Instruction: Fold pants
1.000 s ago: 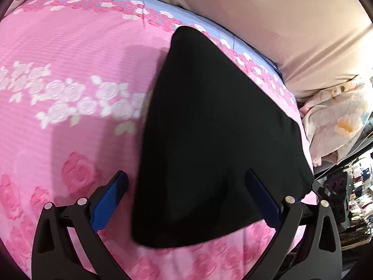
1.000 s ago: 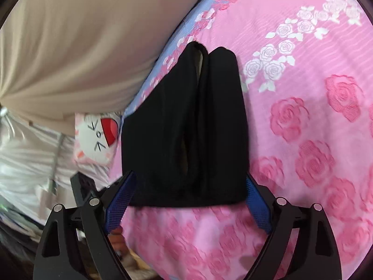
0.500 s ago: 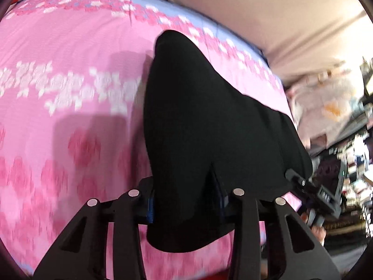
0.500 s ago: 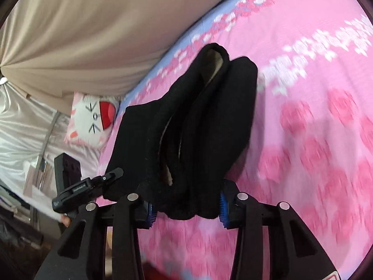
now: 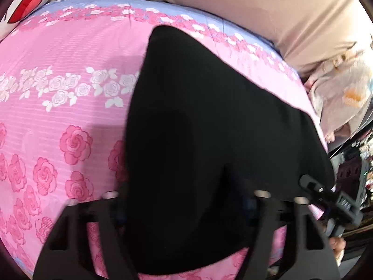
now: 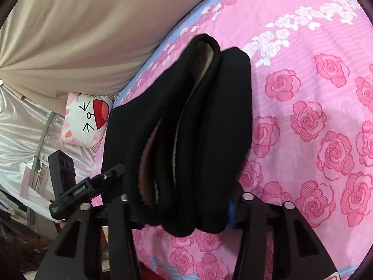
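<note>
Two grippers, left (image 5: 186,212) and right (image 6: 184,210), are clamped on the near edge of the pants (image 5: 209,128); the long axis is seen running away across the bedspread (image 5: 58,58).

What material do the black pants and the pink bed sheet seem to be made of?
The black pants look like thick, matte knit fabric with a pale fleecy lining, seen where the layers open; probably fleece-lined, though the fibre cannot be told. The pink bed sheet looks like thin woven cloth, perhaps cotton or polyester, with a printed rose pattern, fine stripes and little shine.
</note>
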A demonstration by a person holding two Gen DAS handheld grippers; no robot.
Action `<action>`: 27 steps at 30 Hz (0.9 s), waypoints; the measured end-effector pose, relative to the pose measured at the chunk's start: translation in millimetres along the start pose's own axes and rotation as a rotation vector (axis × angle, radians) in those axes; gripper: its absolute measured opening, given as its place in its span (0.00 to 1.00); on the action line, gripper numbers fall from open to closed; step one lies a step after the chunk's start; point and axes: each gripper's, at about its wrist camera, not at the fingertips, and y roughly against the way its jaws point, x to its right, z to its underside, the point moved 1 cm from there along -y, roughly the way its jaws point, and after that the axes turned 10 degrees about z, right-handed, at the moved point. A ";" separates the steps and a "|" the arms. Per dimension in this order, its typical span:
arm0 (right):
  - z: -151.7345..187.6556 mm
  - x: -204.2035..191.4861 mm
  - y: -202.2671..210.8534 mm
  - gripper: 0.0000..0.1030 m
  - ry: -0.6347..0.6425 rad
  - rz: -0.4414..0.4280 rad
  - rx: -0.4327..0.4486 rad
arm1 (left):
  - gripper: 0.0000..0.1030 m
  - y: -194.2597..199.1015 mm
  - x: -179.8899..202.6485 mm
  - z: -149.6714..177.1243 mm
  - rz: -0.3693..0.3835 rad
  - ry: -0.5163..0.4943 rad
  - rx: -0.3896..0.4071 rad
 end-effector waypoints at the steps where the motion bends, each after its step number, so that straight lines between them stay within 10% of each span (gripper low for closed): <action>1: 0.4 -4.2 3.6 0.41 0.015 0.008 0.013 | 0.43 5.2 -0.6 0.3 0.009 -0.007 0.004; 9: 1.2 -30.4 23.6 0.39 0.053 -0.042 0.038 | 0.32 32.9 8.8 6.7 0.076 -0.045 0.019; 27: -16.7 -106.4 130.9 0.39 0.337 -0.099 0.321 | 0.33 147.2 76.9 -17.5 0.154 -0.302 0.312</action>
